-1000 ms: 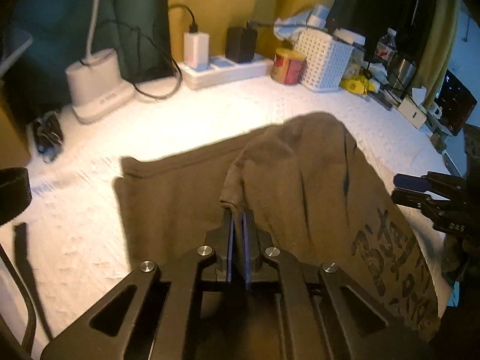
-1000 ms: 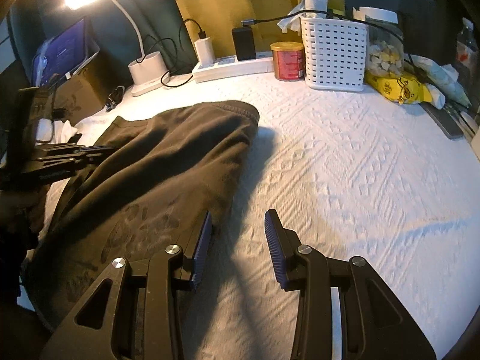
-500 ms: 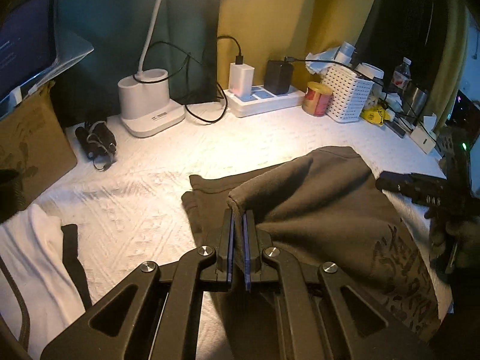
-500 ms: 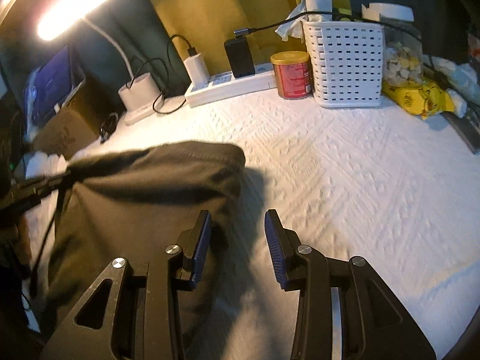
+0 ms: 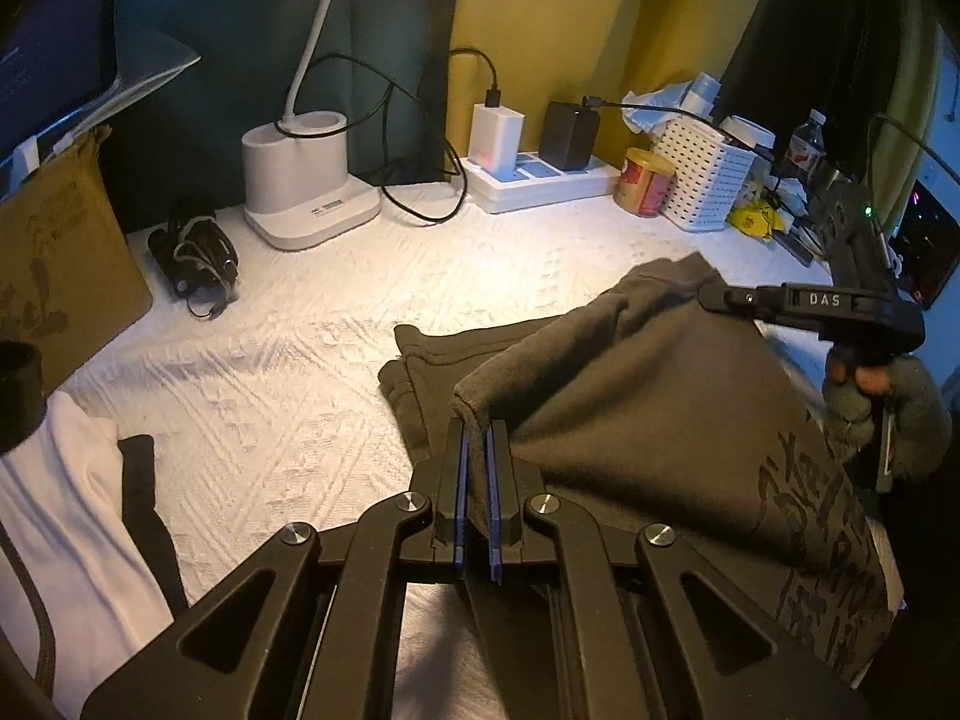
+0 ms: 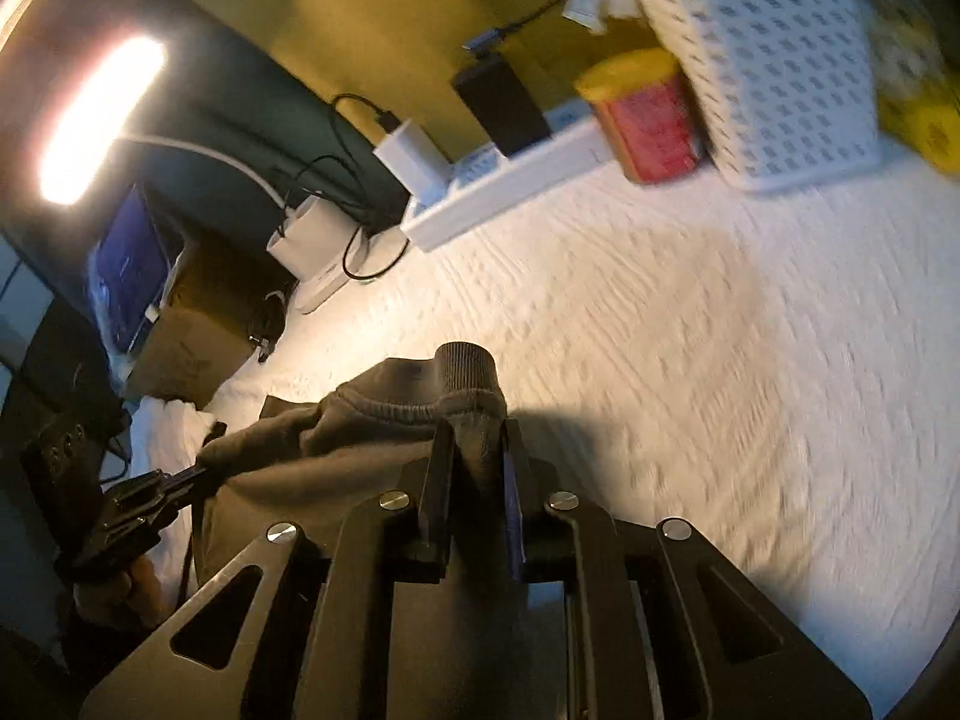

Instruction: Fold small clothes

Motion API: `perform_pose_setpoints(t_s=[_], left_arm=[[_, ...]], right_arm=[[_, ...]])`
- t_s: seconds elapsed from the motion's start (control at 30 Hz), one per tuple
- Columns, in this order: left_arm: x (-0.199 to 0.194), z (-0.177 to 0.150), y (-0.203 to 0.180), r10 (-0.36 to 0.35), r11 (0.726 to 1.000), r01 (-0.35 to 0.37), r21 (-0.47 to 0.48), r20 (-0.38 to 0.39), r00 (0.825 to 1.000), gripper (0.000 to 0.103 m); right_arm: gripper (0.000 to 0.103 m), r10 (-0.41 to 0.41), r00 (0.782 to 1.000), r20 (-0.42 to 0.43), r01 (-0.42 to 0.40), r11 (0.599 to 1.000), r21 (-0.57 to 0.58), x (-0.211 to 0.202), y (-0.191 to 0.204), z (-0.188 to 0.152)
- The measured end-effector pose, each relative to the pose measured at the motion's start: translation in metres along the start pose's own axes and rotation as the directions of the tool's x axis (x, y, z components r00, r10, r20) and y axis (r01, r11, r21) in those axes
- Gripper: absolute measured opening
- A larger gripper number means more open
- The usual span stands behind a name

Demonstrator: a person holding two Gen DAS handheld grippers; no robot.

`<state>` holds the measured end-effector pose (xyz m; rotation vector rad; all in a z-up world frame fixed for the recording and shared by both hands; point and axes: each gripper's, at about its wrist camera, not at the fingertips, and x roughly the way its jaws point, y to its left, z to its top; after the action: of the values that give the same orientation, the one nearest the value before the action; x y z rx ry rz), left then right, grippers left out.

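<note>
A dark olive garment (image 5: 630, 408) with black printed lettering lies on the white textured cover (image 5: 300, 372), one layer folded over another. My left gripper (image 5: 477, 426) is shut on a ribbed edge of the upper layer, lifted slightly. Across the garment, my right gripper (image 5: 711, 300) pinches the far corner. In the right wrist view its jaws are closing, and bunched ribbed fabric (image 6: 468, 372) is pressed between the right gripper (image 6: 477, 426) pads. The left gripper (image 6: 204, 474) shows at the left, holding the same edge taut.
Along the back stand a white lamp base (image 5: 300, 180), a power strip with chargers (image 5: 540, 186), a red can (image 5: 648, 180) and a white basket (image 5: 708, 186). A brown bag (image 5: 60, 270), a black strap bundle (image 5: 192, 252) and a white garment (image 5: 54, 510) lie left.
My right gripper went from open beside the garment to clamped on its ribbed corner, rolling as it went. The left gripper drew back a little, still holding its edge.
</note>
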<state>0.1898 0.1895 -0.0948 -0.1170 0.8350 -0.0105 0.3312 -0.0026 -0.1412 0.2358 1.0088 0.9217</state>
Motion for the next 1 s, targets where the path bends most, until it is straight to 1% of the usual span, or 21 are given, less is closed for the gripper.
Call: perform_pose_setpoints(t_s=[0.03, 0.13, 0.2, 0.27, 0.33, 0.37, 0.4, 0.47, 0.5, 0.57, 0.6, 0.63, 0.67, 0.7, 0.73, 0.8, 0.83, 0.9, 1.0], left_arm=[[0.002, 0.000, 0.002, -0.001, 1.000, 0.001, -0.007, -0.002, 1.000, 0.004], [0.013, -0.004, 0.010, -0.005, 0.999, 0.004, -0.032, -0.026, 1.000, 0.004], [0.024, -0.007, 0.014, 0.001, 0.999, -0.003, -0.042, -0.055, 0.998, 0.004], [0.027, -0.010, 0.014, -0.003, 0.999, 0.000, -0.053, -0.055, 0.998, 0.004], [0.025, -0.008, 0.012, 0.010, 0.999, -0.013, -0.043, -0.058, 0.998, 0.004], [0.025, -0.008, 0.012, 0.012, 0.999, -0.015, -0.044, -0.059, 0.998, 0.004], [0.024, -0.008, 0.012, 0.014, 0.999, -0.017, -0.047, -0.060, 0.998, 0.004], [0.021, -0.008, 0.012, 0.022, 0.998, -0.024, -0.050, -0.058, 0.998, 0.006], [0.019, -0.008, 0.013, 0.035, 0.997, -0.039, -0.062, -0.058, 0.998, 0.009], [0.016, -0.007, 0.015, 0.030, 0.996, -0.036, -0.084, -0.061, 0.998, 0.009], [0.016, -0.008, 0.015, 0.042, 0.995, -0.048, -0.086, -0.069, 0.997, 0.014], [0.015, -0.009, 0.013, 0.064, 0.994, -0.070, -0.082, -0.075, 0.995, 0.026], [0.014, -0.010, 0.012, 0.085, 0.993, -0.091, -0.080, -0.078, 0.993, 0.034], [0.011, -0.011, 0.011, 0.086, 0.992, -0.092, -0.089, -0.071, 0.994, 0.046], [0.007, -0.013, 0.011, 0.068, 0.992, -0.075, -0.105, -0.062, 0.996, 0.053], [0.000, -0.016, 0.011, 0.042, 0.990, -0.048, -0.136, -0.046, 0.998, 0.056], [-0.004, -0.017, 0.010, 0.042, 0.989, -0.047, -0.141, -0.042, 0.998, 0.056], [-0.011, -0.019, 0.005, 0.043, 0.989, -0.047, -0.141, -0.032, 0.999, 0.056], [-0.024, -0.022, -0.005, 0.023, 0.991, -0.025, -0.130, -0.013, 1.000, 0.056]], right_arm=[[0.016, -0.007, 1.000, 0.000, 0.007, 1.000, -0.015, 0.001, 0.002, 0.002], [0.016, -0.061, 0.998, -0.012, 0.061, 0.996, -0.058, 0.010, 0.006, 0.002], [0.016, -0.110, 0.994, -0.014, 0.108, 0.990, -0.089, 0.015, 0.010, 0.000], [0.017, -0.140, 0.990, -0.009, 0.138, 0.983, -0.123, 0.015, 0.014, -0.001], [0.026, -0.205, 0.979, 0.009, 0.203, 0.962, -0.181, 0.015, 0.022, -0.003], [0.032, -0.249, 0.968, 0.027, 0.249, 0.944, -0.215, 0.015, 0.026, -0.004], [0.037, -0.265, 0.964, 0.033, 0.266, 0.936, -0.229, 0.015, 0.027, -0.005], [0.037, -0.287, 0.957, 0.045, 0.289, 0.924, -0.249, 0.013, 0.030, -0.007], [0.037, -0.294, 0.954, 0.048, 0.297, 0.921, -0.254, 0.012, 0.031, -0.008], [0.037, -0.307, 0.950, 0.055, 0.311, 0.914, -0.261, 0.007, 0.032, -0.009], [0.037, -0.311, 0.948, 0.060, 0.316, 0.912, -0.262, 0.004, 0.033, -0.010], [0.037, -0.312, 0.948, 0.063, 0.317, 0.911, -0.262, 0.002, 0.034, -0.011], [0.038, -0.313, 0.948, 0.065, 0.319, 0.911, -0.261, -0.001, 0.035, -0.012], [0.038, -0.314, 0.947, 0.067, 0.321, 0.910, -0.261, -0.004, 0.036, -0.013], [0.038, -0.315, 0.947, 0.069, 0.322, 0.910, -0.261, -0.007, 0.037, -0.014], [0.038, -0.315, 0.946, 0.072, 0.323, 0.910, -0.261, -0.013, 0.041, -0.018], [0.038, -0.315, 0.946, 0.073, 0.323, 0.910, -0.260, -0.015, 0.042, -0.020], [0.038, -0.314, 0.947, 0.074, 0.322, 0.910, -0.259, -0.022, 0.045, -0.025], [0.038, -0.312, 0.947, 0.078, 0.321, 0.911, -0.257, -0.033, 0.051, -0.035]])
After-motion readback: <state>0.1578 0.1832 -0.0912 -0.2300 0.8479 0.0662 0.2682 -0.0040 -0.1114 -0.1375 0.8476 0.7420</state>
